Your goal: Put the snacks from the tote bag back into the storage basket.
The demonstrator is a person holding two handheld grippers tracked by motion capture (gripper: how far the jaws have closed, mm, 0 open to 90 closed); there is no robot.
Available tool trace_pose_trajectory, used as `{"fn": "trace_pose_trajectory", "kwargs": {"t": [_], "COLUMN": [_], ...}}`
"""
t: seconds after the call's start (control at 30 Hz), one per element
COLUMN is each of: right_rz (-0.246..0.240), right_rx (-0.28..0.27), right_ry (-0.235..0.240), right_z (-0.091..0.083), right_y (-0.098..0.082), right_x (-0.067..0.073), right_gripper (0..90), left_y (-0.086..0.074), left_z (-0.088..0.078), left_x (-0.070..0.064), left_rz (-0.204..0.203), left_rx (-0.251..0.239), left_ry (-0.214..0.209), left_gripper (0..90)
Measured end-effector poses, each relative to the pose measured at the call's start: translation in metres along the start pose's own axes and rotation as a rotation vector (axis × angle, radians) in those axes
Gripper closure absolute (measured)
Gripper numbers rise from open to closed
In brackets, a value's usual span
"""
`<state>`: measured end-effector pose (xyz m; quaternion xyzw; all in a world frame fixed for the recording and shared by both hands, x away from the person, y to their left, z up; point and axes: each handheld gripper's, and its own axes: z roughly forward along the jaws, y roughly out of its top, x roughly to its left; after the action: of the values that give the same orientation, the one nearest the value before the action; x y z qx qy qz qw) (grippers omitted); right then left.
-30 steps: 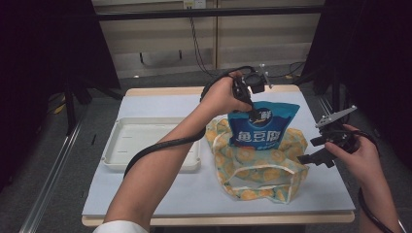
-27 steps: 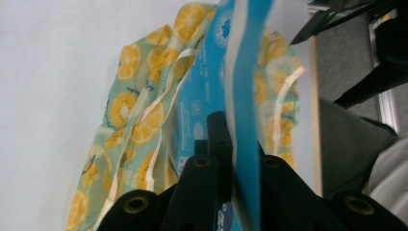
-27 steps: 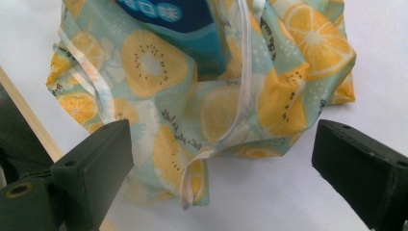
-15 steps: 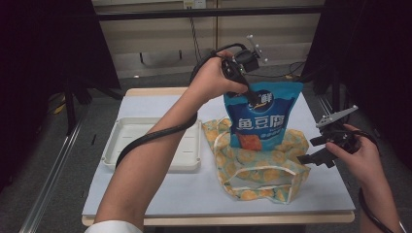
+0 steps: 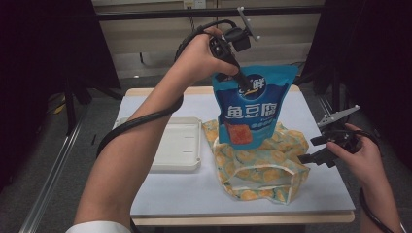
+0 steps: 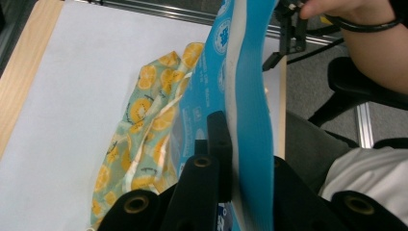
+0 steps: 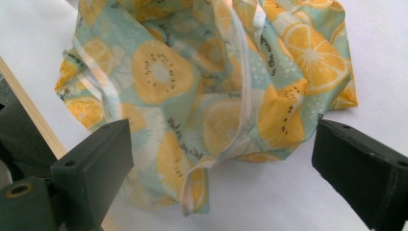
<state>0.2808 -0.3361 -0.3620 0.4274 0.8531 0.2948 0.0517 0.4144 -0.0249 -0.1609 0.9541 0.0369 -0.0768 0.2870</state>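
A blue snack pouch (image 5: 252,107) with white lettering hangs upright in the air, and my left gripper (image 5: 242,83) is shut on its top edge. Its lower end hangs just above the open mouth of a fruit-print cloth bag (image 5: 257,167) lying on the table. In the left gripper view the pouch (image 6: 245,96) is pinched between the black jaws of my left gripper (image 6: 235,132), with the bag (image 6: 139,125) below. My right gripper (image 5: 313,148) stands open by the bag's right side. In the right gripper view its wide-apart jaws (image 7: 223,139) frame the crumpled bag (image 7: 207,86) without touching it.
A shallow white tray (image 5: 177,145) lies left of the bag on the pale table (image 5: 194,194). The table's wooden edge runs along the front. Dark curtains and a metal frame stand behind and to the sides.
My left gripper has risen with the blue pouch, lifting it out of the cloth bag until it hangs above it. The right gripper has stayed in place.
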Motion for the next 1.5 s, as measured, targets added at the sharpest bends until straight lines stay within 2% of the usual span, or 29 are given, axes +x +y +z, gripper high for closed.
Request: {"fn": "trace_pose_trajectory", "kwargs": {"t": [0.07,0.1,0.13,0.2,0.23,0.33,0.37,0.4,0.43,0.47,0.5,0.53,0.57,0.67,0.7,0.77,0.8,0.83,1.07,1.2,1.23,1.27,1.3,1.5], "right_rz": [-0.001,-0.003,0.0,0.001,0.002,0.0,0.002,-0.001,-0.002,-0.002,0.002,-0.001,0.001,0.003,-0.004,-0.003,0.0,-0.003,-0.006,-0.011,-0.01,-0.011,-0.007,-0.01], "right_rx": [0.0,0.0,0.0,0.001,0.002,0.005,0.006,0.005,0.006,0.005,0.004,0.003,0.001,0.0,-0.006,-0.008,-0.009,-0.01,-0.007,-0.009,-0.008,-0.007,-0.005,-0.006], "right_ry": [0.0,0.0,0.001,0.0,0.0,0.001,0.002,0.001,0.002,0.003,0.001,0.0,-0.001,-0.003,-0.005,-0.005,-0.006,-0.008,-0.005,-0.005,-0.006,-0.007,-0.006,-0.006], "right_z": [0.0,0.0,0.0,0.0,0.0,0.001,0.001,0.001,0.002,0.001,0.001,0.001,0.0,-0.001,-0.001,-0.002,-0.002,-0.002,-0.002,-0.002,-0.002,-0.002,-0.002,-0.001], "right_y": [0.0,0.0,0.0,0.0,0.0,0.0,0.001,0.001,0.001,0.001,0.001,0.001,0.001,0.0,0.0,0.0,0.0,0.0,0.001,0.0,0.0,0.0,0.001,0.001], "right_x": [0.0,0.0,0.0,0.0,0.0,0.0,0.0,0.0,0.001,0.001,0.001,0.001,0.001,0.0,0.0,0.0,0.0,0.0,0.002,0.002,0.002,0.002,0.002,0.002], "right_gripper": [6.9,6.9,6.9,6.9,6.9,6.9,6.9,6.9,6.9,6.9,6.9,6.9,6.9,6.9,6.9,6.9,6.9,6.9,6.9,6.9,6.9,6.9,6.9,6.9], "left_y": [-0.001,-0.003,-0.003,-0.006,-0.007,-0.009,-0.01,-0.01,-0.011,-0.012,-0.013,-0.014,-0.015,-0.02,-0.022,-0.026,-0.028,-0.029,-0.044,-0.054,-0.057,-0.059,-0.061,-0.074], "left_z": [-0.005,-0.007,-0.009,-0.013,-0.015,-0.02,-0.022,-0.024,-0.025,-0.027,-0.029,-0.03,-0.032,-0.039,-0.041,-0.046,-0.048,-0.05,-0.053,-0.056,-0.056,-0.057,-0.058,-0.062], "left_x": [-0.001,-0.001,-0.001,-0.001,-0.001,0.001,0.0,0.001,0.002,0.002,0.002,0.002,0.001,0.003,0.003,0.002,0.003,0.003,0.008,0.01,0.011,0.011,0.012,0.015], "left_rz": [-0.016,-0.024,-0.016,-0.03,-0.03,-0.03,-0.043,-0.036,-0.046,-0.04,-0.04,-0.048,-0.043,-0.051,-0.059,-0.059,-0.051,-0.052,-0.065,-0.072,-0.072,-0.063,-0.075,-0.065], "left_rx": [-0.011,-0.014,-0.01,-0.015,-0.017,-0.004,-0.005,-0.004,-0.003,0.005,0.01,0.014,0.014,0.019,0.012,0.004,0.01,0.008,0.028,0.037,0.042,0.047,0.044,0.053], "left_ry": [0.008,-0.004,0.0,-0.006,0.007,0.003,-0.007,0.006,0.003,-0.002,0.011,0.0,0.017,0.03,0.024,0.037,0.03,0.047,0.054,0.074,0.068,0.084,0.079,0.082], "left_gripper": [90.0,90.0,90.0,90.0,90.0,90.0,90.0,90.0,90.0,90.0,90.0,90.0,90.0,90.0,90.0,90.0,90.0,90.0,90.0,90.0,90.0,90.0,90.0,90.0]}}
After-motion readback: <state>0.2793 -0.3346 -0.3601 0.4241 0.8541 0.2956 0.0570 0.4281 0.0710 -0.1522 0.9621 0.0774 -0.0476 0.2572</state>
